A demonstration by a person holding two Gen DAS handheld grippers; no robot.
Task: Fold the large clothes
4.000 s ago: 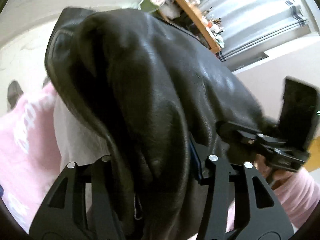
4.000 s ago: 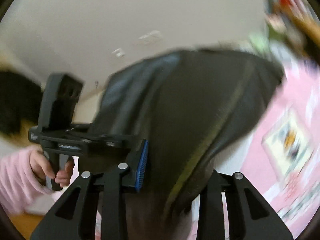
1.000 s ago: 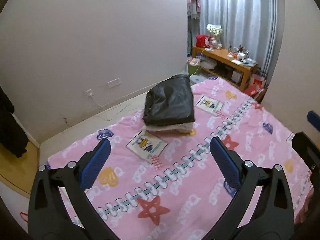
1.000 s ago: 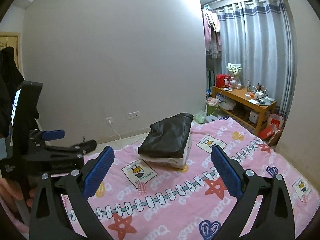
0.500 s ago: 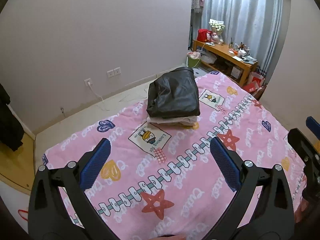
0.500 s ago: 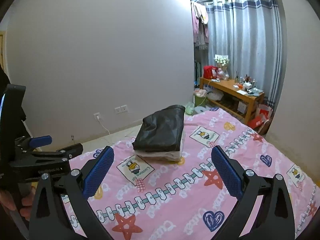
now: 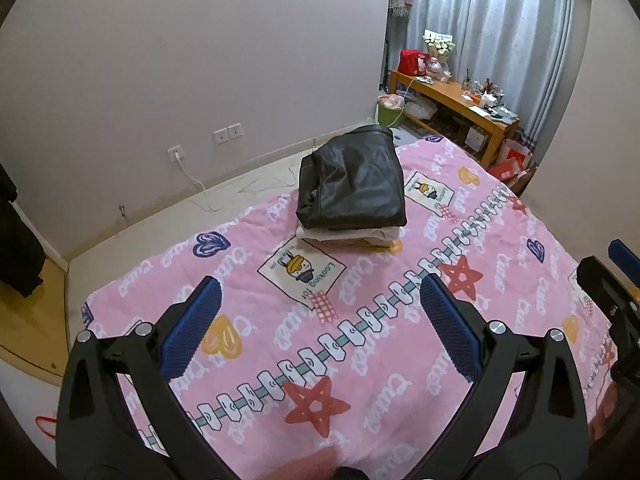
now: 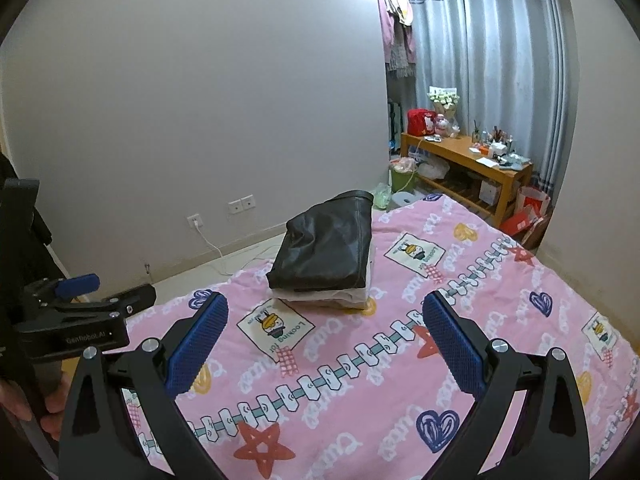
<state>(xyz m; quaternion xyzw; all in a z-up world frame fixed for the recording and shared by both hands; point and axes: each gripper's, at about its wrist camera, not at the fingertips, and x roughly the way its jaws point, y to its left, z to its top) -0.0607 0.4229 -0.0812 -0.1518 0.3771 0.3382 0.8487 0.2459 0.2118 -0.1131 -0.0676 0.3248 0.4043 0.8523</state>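
A folded black leather jacket [image 7: 352, 186] [image 8: 326, 244] lies on top of a folded white garment [image 7: 352, 236] [image 8: 328, 298], stacked at the far side of the pink bedspread [image 7: 400, 340] [image 8: 460, 320]. My left gripper [image 7: 320, 316] is open, well back from the stack, with nothing between its blue pads. My right gripper [image 8: 326, 330] is open too, held above the near part of the bed. In the right wrist view the left gripper's body [image 8: 72, 320] shows at the left edge, held by a hand [image 8: 28, 404].
A wooden desk [image 8: 468, 160] with clutter, a red bag [image 8: 420, 122] and flowers stands by the grey curtains [image 8: 488, 60]. A green bin [image 7: 390, 110] sits on the floor past the bed. Wall sockets and a cable [image 7: 192, 176] are at the far wall.
Four seconds ago both grippers were shut on the black jacket. It now lies folded on the stack, and both open grippers have drawn back, the view dipping slightly over the last second.
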